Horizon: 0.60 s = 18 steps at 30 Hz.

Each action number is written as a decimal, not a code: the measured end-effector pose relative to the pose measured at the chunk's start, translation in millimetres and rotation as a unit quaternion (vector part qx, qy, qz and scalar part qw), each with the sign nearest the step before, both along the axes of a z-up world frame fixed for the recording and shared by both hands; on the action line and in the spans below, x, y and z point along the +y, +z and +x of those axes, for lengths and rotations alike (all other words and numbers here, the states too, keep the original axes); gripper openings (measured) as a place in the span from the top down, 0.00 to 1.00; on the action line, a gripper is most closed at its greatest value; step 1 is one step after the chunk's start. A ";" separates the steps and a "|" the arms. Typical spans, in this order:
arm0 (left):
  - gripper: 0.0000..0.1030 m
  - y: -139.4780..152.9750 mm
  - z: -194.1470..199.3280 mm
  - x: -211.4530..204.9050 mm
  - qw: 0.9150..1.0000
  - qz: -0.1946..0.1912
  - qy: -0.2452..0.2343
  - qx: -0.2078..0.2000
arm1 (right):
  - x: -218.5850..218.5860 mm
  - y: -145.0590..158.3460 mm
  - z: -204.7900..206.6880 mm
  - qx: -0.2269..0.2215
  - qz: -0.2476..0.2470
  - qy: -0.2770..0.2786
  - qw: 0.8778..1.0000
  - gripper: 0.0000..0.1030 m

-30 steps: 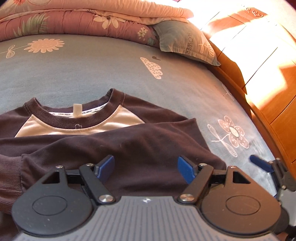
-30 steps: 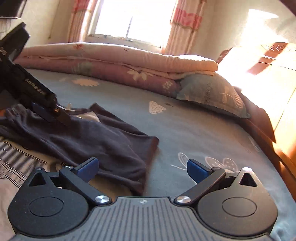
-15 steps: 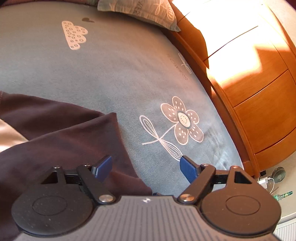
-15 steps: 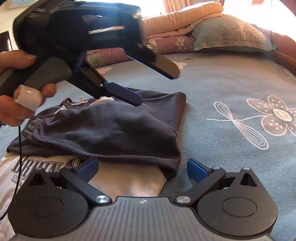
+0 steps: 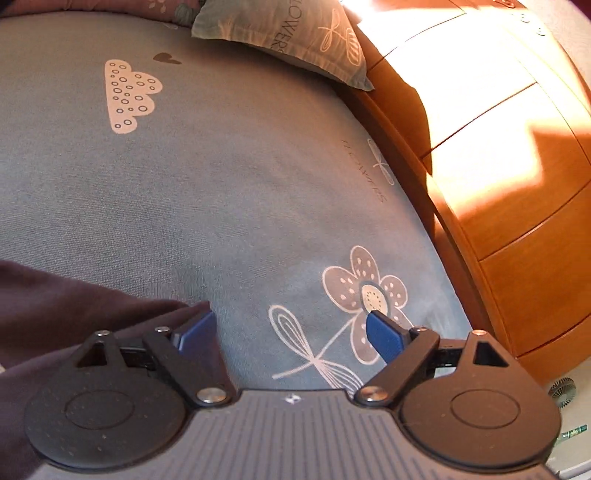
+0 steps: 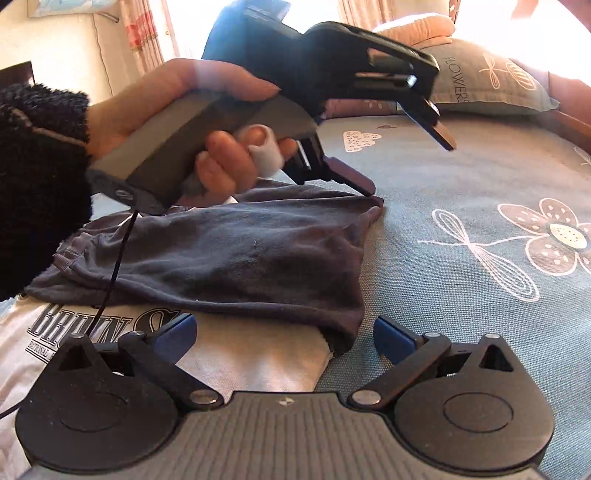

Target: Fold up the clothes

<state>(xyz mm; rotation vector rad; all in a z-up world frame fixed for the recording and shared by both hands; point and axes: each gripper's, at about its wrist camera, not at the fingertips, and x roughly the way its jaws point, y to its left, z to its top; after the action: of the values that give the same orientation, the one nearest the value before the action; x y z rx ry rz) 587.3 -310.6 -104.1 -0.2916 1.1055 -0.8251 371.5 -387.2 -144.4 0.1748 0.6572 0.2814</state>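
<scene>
left gripper [image 5: 290,326]: spread, empty | right gripper [image 6: 284,334]: spread, empty | shirt [image 6: 236,254]: on bed [image 5: 221,184], frame centre-left, long axis left-right | folded edge nearest right gripper, just beyond fingertips

Bedroom in a home — bed [image 5: 229,192] under a grey-blue sheet printed with flowers, "FLOWERS" pillow [image 6: 480,79] and folded quilt [image 6: 417,31] at its head edge, wooden drawers [image 5: 517,192] alongside, curtained window [image 6: 142,40].

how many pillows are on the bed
1. A grey-green pillow printed with FLOWERS lies at the head of the bed, by the wooden side panel and beside the folded quilt. More may be hidden behind the left hand-held gripper.
</scene>
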 end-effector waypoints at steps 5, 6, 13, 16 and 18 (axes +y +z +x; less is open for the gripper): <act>0.14 -3.1 -27.9 35.4 0.999 0.020 -0.009 0.033 | -6.3 2.0 -1.1 0.003 0.028 -0.004 1.000 0.00; 0.14 -8.8 -32.1 38.3 0.999 0.018 -0.008 0.036 | -6.6 2.0 -1.1 0.003 0.031 -0.003 1.000 0.00; 0.12 -20.6 -24.7 36.6 0.999 -0.001 0.017 0.051 | 0.1 0.8 0.3 -0.013 0.022 0.018 1.000 0.00; 0.11 5.0 -34.4 55.5 0.999 -0.026 0.016 0.018 | 1.9 -0.5 0.0 -0.015 0.011 0.019 1.000 0.00; 0.11 13.1 -44.1 76.6 0.999 -0.034 0.027 0.009 | 0.5 -1.1 1.2 -0.014 0.017 0.017 1.000 0.00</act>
<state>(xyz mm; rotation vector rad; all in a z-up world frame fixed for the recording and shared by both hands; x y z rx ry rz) 543.2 -234.0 -91.0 -0.3855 1.0839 -0.8141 372.7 -386.7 -145.5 0.1919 0.6288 0.3267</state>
